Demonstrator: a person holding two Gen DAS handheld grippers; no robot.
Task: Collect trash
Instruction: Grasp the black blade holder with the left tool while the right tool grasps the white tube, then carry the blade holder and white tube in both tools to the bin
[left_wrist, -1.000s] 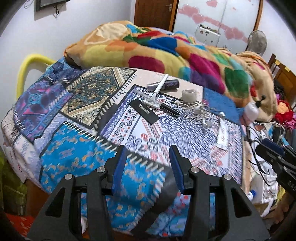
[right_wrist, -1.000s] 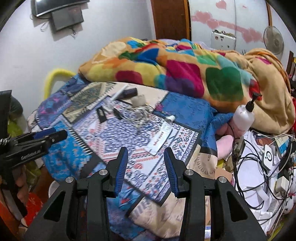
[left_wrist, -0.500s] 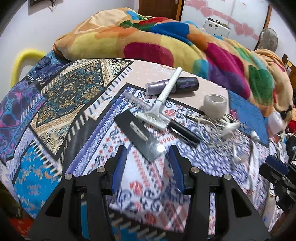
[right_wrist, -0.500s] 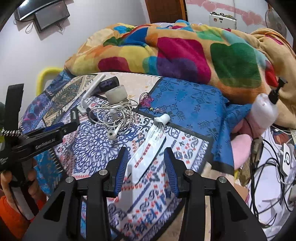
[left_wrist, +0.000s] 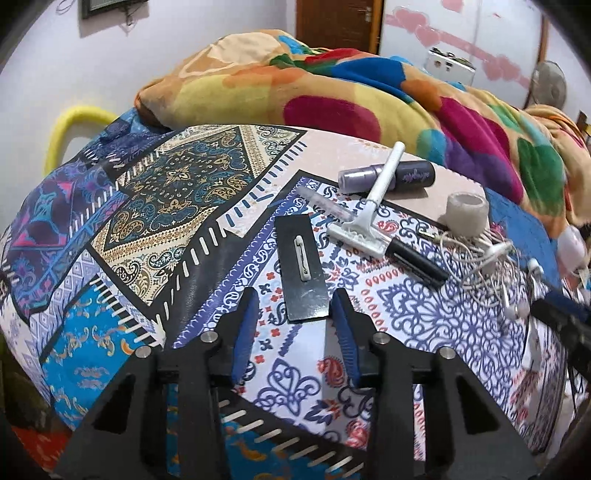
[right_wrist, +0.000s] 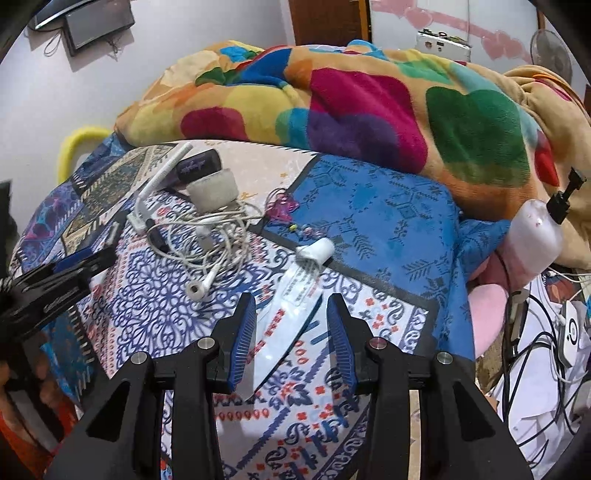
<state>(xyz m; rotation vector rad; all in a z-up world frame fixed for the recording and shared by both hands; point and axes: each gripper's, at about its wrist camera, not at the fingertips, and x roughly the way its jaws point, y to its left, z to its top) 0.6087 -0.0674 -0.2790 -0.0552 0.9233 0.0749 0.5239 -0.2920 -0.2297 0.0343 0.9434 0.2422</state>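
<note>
- Black plastic, flat and rectangular: the black card (left_wrist: 303, 275) with a white pin clip on it is lying on the patterned bedsheet (left_wrist: 436, 317), its near end just between the tips of my left gripper (left_wrist: 293, 325).
- I am closing the left jaws; the pads are standing on either side of the card's near edge and are not pressing on it, so nothing is held.
- I am pointing this gripper steeply down, which I judge suits a flat item that must be nipped by its edge.
- I am keeping my right gripper (right_wrist: 291, 332) part open and unchanging over the flattened white tube (right_wrist: 291, 314); its tail end is lying between the pads, untouched as far as I can tell.
- The tube is lying lengthwise along my fingers, so I expect the pads to be meeting its long edges.
- Other candidates are sitting further up the sheet: a white razor (left_wrist: 369, 214) resting across a purple canister (left_wrist: 388, 175), a tape roll (left_wrist: 466, 214), a black pen (left_wrist: 417, 260) and tangled white earphones (right_wrist: 214, 240).
- No bin or bag is showing in either view.
- The tube's print is too blurred to read.
- Fisheye edges are cutting off the sheet's near border, and my own fingers are hiding what is lying beneath them.
</note>
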